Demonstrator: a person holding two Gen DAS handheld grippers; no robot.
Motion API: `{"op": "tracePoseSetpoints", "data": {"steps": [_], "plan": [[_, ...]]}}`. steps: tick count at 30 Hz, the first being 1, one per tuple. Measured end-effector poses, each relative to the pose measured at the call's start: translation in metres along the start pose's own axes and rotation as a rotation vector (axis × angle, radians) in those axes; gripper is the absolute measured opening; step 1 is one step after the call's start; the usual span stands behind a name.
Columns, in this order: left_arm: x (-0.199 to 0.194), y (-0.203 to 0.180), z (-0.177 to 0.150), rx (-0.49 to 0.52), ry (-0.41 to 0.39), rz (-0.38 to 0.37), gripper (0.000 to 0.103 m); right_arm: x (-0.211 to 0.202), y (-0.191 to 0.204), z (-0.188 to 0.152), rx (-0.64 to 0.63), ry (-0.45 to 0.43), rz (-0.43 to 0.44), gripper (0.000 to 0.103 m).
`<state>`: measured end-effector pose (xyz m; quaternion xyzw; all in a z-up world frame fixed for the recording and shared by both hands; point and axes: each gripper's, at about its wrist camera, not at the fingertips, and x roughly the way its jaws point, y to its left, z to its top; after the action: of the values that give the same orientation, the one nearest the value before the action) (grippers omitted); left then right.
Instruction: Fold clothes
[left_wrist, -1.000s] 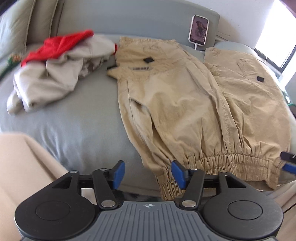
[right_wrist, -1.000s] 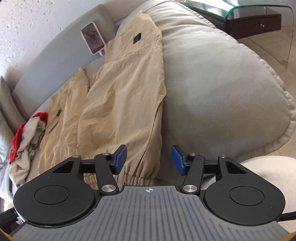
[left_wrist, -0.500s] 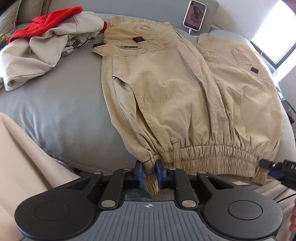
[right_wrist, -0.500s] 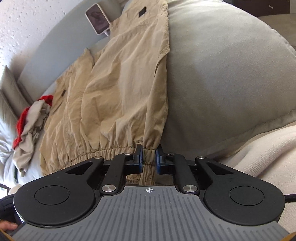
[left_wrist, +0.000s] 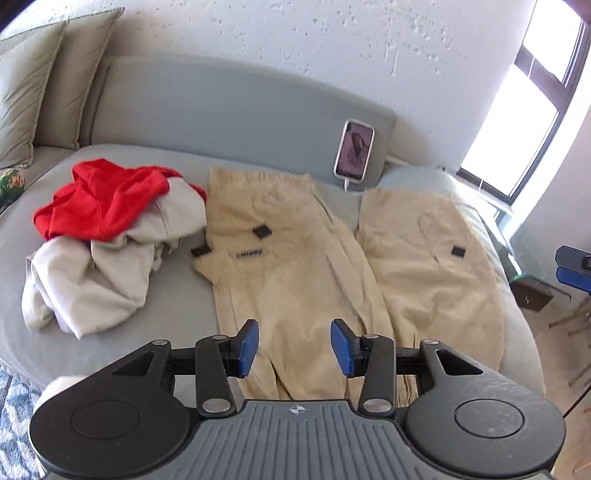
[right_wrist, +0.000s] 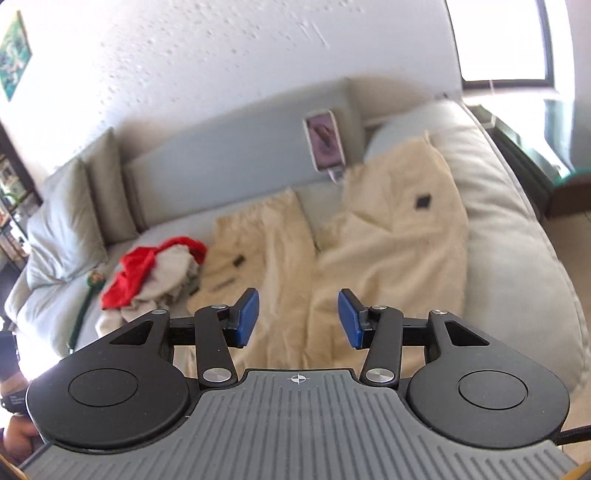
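A: What's the setting?
B: A grey sofa (left_wrist: 110, 325) against a white textured wall, cushions (left_wrist: 40, 92) at left, a phone (left_wrist: 354, 150) propped on the backrest, a bright window (left_wrist: 517, 122) at right.
A: The clothes?
B: Tan trousers (left_wrist: 295, 266) lie spread on the seat beside a red-and-beige pile (left_wrist: 107, 236).
A: Changes?
B: Half a second ago both grippers pinched the cuffs. Now the left gripper (left_wrist: 294, 347) and right gripper (right_wrist: 297, 320) are opening, nothing between the jaws.
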<state>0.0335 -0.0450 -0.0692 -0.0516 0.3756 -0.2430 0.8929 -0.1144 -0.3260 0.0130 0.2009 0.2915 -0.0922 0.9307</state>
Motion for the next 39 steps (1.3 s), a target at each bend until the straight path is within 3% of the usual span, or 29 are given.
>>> {"op": "tracePoseSetpoints", "data": {"steps": [4,6,11,13,15,19,22,24,26,28,30,31,32,33,34,36,39], "plan": [[0.015,-0.002,0.04,0.006,-0.047,0.031,0.041,0.023,0.029,0.043,-0.05,0.008,0.097,0.05],[0.038,-0.007,0.059,0.035,-0.037,0.059,0.042,0.049,0.042,0.061,-0.081,0.065,0.138,0.049],[0.147,-0.003,0.097,-0.022,0.111,0.056,0.038,0.172,0.069,0.084,-0.163,0.309,0.13,0.049],[0.192,-0.002,0.103,-0.034,0.147,0.078,0.034,0.23,0.072,0.084,-0.16,0.382,0.131,0.048],[0.236,-0.008,0.104,-0.005,0.191,0.122,0.017,0.281,0.071,0.081,-0.158,0.42,0.126,0.038],[0.304,0.008,0.085,0.093,0.307,0.231,0.011,0.368,0.057,0.058,-0.174,0.542,0.137,0.033],[0.309,0.023,0.079,0.145,0.248,0.335,0.01,0.404,0.037,0.036,-0.228,0.653,0.09,0.024],[0.304,0.028,0.086,0.14,0.245,0.354,0.01,0.412,0.016,0.032,-0.3,0.616,-0.022,0.0],[0.291,0.033,0.094,0.121,0.21,0.358,0.01,0.411,-0.013,0.044,-0.212,0.567,-0.003,0.0],[0.274,0.036,0.107,0.075,0.154,0.305,0.01,0.406,-0.022,0.057,-0.132,0.543,-0.006,0.0],[0.27,0.034,0.121,0.062,0.119,0.254,0.011,0.393,-0.003,0.074,-0.219,0.428,-0.057,0.011],[0.274,0.034,0.127,0.069,0.11,0.24,0.013,0.39,0.007,0.083,-0.227,0.384,-0.039,0.012],[0.282,0.036,0.129,0.081,0.111,0.236,0.017,0.393,0.015,0.09,-0.208,0.372,0.01,0.021],[0.292,0.042,0.13,0.087,0.115,0.232,0.017,0.396,0.023,0.097,-0.19,0.361,0.06,0.04],[0.304,0.047,0.127,0.089,0.122,0.224,0.016,0.401,0.031,0.102,-0.175,0.355,0.104,0.043],[0.33,0.054,0.116,0.102,0.173,0.251,0.013,0.429,0.049,0.094,-0.187,0.4,0.133,0.041],[0.349,0.059,0.104,0.209,0.207,0.369,0.012,0.467,0.059,0.068,-0.253,0.501,0.101,0.037]]}}
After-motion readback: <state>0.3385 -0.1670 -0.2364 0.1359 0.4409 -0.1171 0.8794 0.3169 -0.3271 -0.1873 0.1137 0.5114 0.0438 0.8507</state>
